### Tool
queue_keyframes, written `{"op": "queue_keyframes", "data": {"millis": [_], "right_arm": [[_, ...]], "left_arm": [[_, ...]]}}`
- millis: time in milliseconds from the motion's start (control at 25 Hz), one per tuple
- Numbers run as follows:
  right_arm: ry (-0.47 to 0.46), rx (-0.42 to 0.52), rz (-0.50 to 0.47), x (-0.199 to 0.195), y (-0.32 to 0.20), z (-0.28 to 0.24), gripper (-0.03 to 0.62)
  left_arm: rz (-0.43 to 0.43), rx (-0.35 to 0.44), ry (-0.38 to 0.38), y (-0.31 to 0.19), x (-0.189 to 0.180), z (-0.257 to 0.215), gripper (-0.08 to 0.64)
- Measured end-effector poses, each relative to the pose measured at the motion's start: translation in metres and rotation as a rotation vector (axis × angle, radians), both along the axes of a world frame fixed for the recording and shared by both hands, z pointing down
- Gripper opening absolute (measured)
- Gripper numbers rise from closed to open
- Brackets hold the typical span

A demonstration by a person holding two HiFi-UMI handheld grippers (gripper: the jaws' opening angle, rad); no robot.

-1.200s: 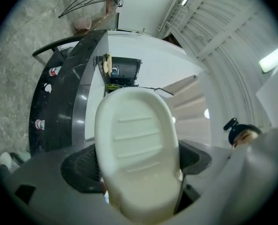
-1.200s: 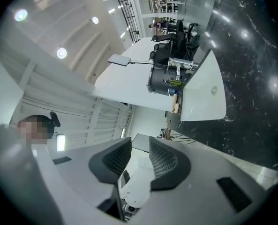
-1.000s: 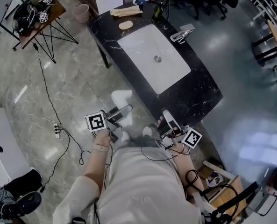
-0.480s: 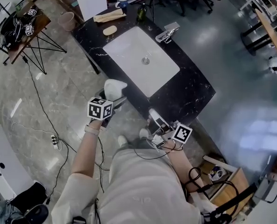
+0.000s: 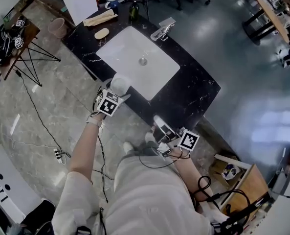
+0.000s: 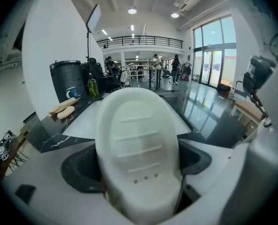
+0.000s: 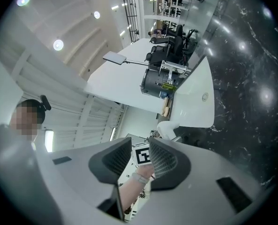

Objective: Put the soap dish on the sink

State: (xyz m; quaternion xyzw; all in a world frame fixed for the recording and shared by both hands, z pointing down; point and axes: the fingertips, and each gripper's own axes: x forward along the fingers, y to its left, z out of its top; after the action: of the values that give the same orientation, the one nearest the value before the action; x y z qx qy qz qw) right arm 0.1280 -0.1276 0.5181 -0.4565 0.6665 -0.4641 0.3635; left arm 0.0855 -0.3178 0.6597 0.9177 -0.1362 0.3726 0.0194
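Observation:
In the head view my left gripper (image 5: 114, 92) is shut on a white oval soap dish (image 5: 120, 84) and holds it at the near edge of the black marble counter (image 5: 193, 89), just short of the white sink basin (image 5: 137, 60). The left gripper view shows the ridged soap dish (image 6: 139, 144) pinched between the dark pads, filling the middle, with the basin (image 6: 85, 122) behind it. My right gripper (image 5: 160, 123) hangs open and empty near my body, off the counter's corner. In the right gripper view its pads (image 7: 163, 161) stand apart around nothing.
A faucet (image 5: 163, 29) stands behind the basin. At the counter's far end lie a soap bar (image 5: 101, 33), a folded towel (image 5: 100, 17), a cup (image 5: 112, 1) and a bottle (image 5: 133, 9). On the floor to the left stand a bin (image 5: 56, 27) and a folding stand (image 5: 10, 38), with cables trailing.
My left gripper has carried the soap dish forward from beside my body up to the counter's near edge by the basin. The right gripper has barely moved.

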Motion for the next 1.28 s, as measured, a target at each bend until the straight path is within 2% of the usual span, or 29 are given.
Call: {"op": "queue_keyframes", "data": {"millis": [200, 400, 640, 880, 1080, 1280], "right_arm": [[-0.008, -0.010, 0.030, 0.005, 0.006, 0.002, 0.129], [-0.014, -0.015, 0.042, 0.009, 0.008, 0.003, 0.129], [-0.025, -0.018, 0.054, 0.013, 0.009, 0.006, 0.129], [-0.029, -0.022, 0.053, 0.015, 0.010, 0.008, 0.128], [-0.034, -0.020, 0.054, 0.018, 0.010, 0.009, 0.129], [-0.040, -0.022, 0.057, 0.022, 0.011, 0.010, 0.129]], "left_arm": [[0.060, -0.015, -0.086, 0.000, 0.012, 0.016, 0.479], [0.066, -0.045, -0.114, -0.003, 0.019, 0.026, 0.479], [0.077, -0.213, -0.152, 0.009, 0.016, 0.036, 0.479], [0.101, -0.189, -0.186, 0.009, 0.015, 0.029, 0.480], [0.079, -0.229, -0.168, 0.009, 0.016, 0.036, 0.480], [0.063, -0.214, -0.161, 0.006, 0.015, 0.025, 0.480]]}}
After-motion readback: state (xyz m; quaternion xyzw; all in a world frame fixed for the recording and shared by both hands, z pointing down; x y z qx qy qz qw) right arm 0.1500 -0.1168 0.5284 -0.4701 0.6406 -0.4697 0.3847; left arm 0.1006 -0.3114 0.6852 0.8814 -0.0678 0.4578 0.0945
